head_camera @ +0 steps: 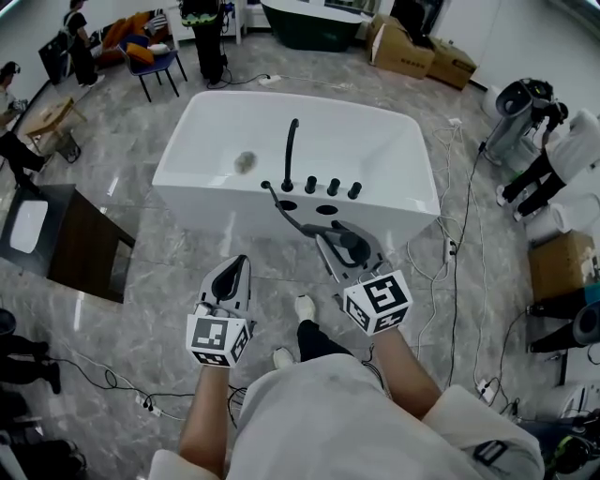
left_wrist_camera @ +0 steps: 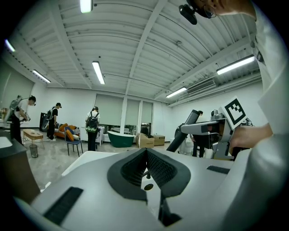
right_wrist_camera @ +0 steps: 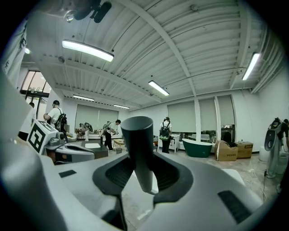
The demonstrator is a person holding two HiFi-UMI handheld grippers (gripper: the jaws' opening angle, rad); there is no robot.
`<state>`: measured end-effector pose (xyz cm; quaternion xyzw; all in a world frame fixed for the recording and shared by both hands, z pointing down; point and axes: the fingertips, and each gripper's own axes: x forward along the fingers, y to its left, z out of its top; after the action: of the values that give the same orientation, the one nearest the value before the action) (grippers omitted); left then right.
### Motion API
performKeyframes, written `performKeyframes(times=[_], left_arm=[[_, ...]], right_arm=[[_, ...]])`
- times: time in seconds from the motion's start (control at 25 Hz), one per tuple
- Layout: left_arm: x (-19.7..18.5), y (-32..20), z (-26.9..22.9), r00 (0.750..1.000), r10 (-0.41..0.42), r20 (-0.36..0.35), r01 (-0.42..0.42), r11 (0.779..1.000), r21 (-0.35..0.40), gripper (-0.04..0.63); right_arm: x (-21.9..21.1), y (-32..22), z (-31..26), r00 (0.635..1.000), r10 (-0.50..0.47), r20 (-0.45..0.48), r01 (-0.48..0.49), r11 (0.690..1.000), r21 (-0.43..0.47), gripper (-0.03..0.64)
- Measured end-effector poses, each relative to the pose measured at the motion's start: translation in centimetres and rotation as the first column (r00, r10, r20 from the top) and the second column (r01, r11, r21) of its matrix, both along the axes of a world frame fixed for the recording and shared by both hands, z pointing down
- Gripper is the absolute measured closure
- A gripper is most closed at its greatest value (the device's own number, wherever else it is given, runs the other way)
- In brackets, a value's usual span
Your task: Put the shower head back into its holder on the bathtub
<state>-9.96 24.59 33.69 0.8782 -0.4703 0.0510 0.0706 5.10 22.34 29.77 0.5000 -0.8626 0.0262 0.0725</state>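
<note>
The white bathtub [head_camera: 187,141] stands ahead on the grey floor, with a black spout [head_camera: 291,150], three black knobs [head_camera: 333,186] and two dark openings [head_camera: 288,204] on its near deck. My right gripper [head_camera: 342,239] is shut on the black shower head [head_camera: 352,246], just in front of the deck. Its black hose [head_camera: 281,208] runs up to the deck's left opening. In the right gripper view the dark handle [right_wrist_camera: 137,144] stands upright between the pads [right_wrist_camera: 118,173]. My left gripper [head_camera: 234,269] hangs lower left of the tub, shut and holding nothing [left_wrist_camera: 145,155].
A dark cabinet [head_camera: 89,248] with a white basin stands at the left. Cables [head_camera: 450,244] trail across the floor right of the tub. Cardboard boxes [head_camera: 412,52], a dark green tub [head_camera: 309,23], a blue chair [head_camera: 155,61] and several people are at the back. Equipment [head_camera: 525,122] lines the right side.
</note>
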Motion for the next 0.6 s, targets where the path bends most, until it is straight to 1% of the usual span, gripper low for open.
performKeyframes(times=[0.16,0.6], left_arm=[[0.4,-2.5,-1.0,1.0,0.006,0.007,-0.006,1.0,0.021,0.583],[2.6,-9.7,-2.6,1.0,0.011,0.016,-0.011,0.999,0.05,0.583]], right_arm=[[-0.2,-2.0,-1.5,1.0,-0.014,0.012,0.013,0.999,0.033,0.474],[1.7,-8.6,-3.4,0.999,-0.028,0.024,0.026,0.998,0.065,0.474]])
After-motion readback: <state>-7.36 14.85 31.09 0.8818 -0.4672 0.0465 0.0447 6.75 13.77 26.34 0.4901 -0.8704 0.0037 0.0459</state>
